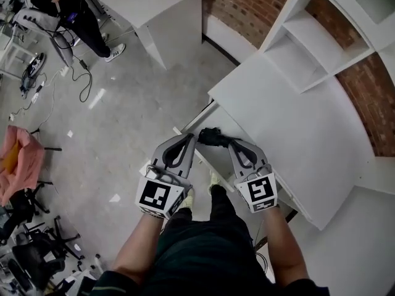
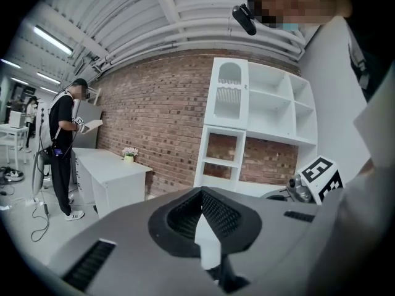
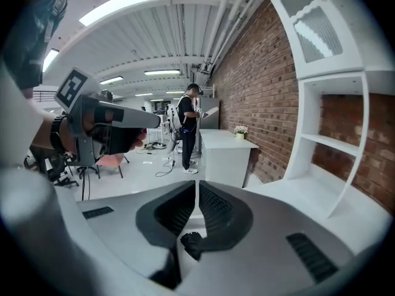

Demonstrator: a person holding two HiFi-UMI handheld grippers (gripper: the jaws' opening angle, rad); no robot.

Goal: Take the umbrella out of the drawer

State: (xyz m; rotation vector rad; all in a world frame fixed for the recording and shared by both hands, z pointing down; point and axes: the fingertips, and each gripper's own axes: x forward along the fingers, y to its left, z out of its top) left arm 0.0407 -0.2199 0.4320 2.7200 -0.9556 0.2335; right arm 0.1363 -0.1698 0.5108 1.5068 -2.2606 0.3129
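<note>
My grey left gripper (image 1: pixel 192 139) and right gripper (image 1: pixel 232 143), each closed on nothing, flanked the black folded umbrella (image 1: pixel 213 137) lying crosswise, nearer the right.

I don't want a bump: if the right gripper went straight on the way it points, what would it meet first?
Probably the black thing, perhaps the umbrella, just ahead of the shut right gripper; past it, only floor. Depth from above is unclear.

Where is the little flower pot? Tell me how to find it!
Look at the brick wall, then at the low white desk standing against it. On the desk's top, at the wall end, sits the flower pot: a small pot of pale blossoms, the only thing showing on that desk.
</note>
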